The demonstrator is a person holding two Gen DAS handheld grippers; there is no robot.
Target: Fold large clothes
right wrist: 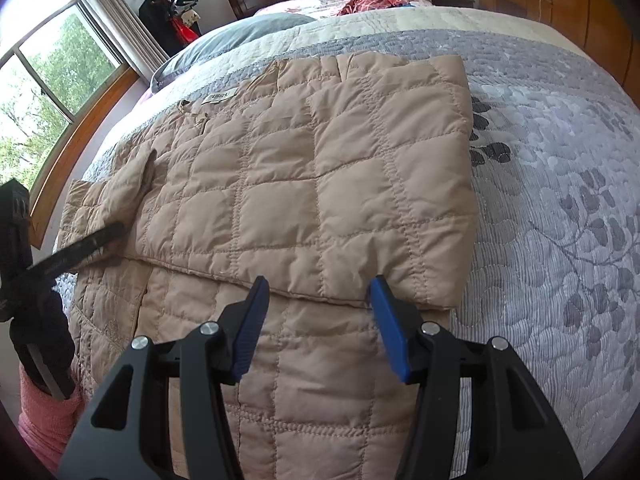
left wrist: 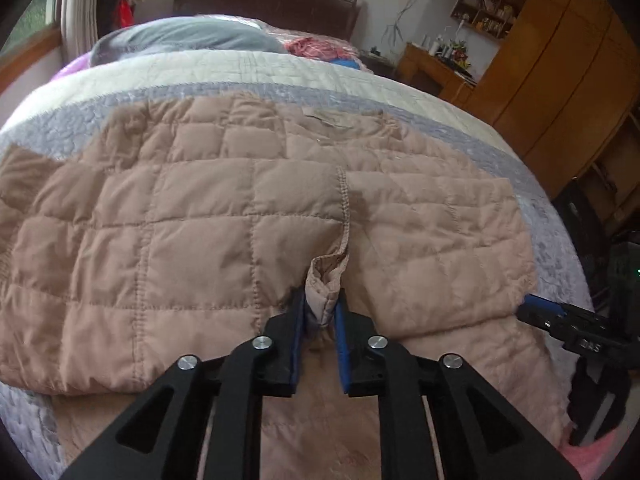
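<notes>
Nearest us, the left gripper [left wrist: 320, 312] is clamped on a cuff [left wrist: 326, 280] of the jacket [left wrist: 180, 216], spread on the bed [right wrist: 560, 168]. The right gripper [right wrist: 318, 320], jaws apart, hovers at the jacket's folded edge; the jacket's long axis runs away towards the pillow [left wrist: 180, 38].

We lose the quilted jacket [right wrist: 304, 184] past six o'clock behind our right gripper [right wrist: 318, 312]; its label [right wrist: 219, 97] text too blurred.
</notes>
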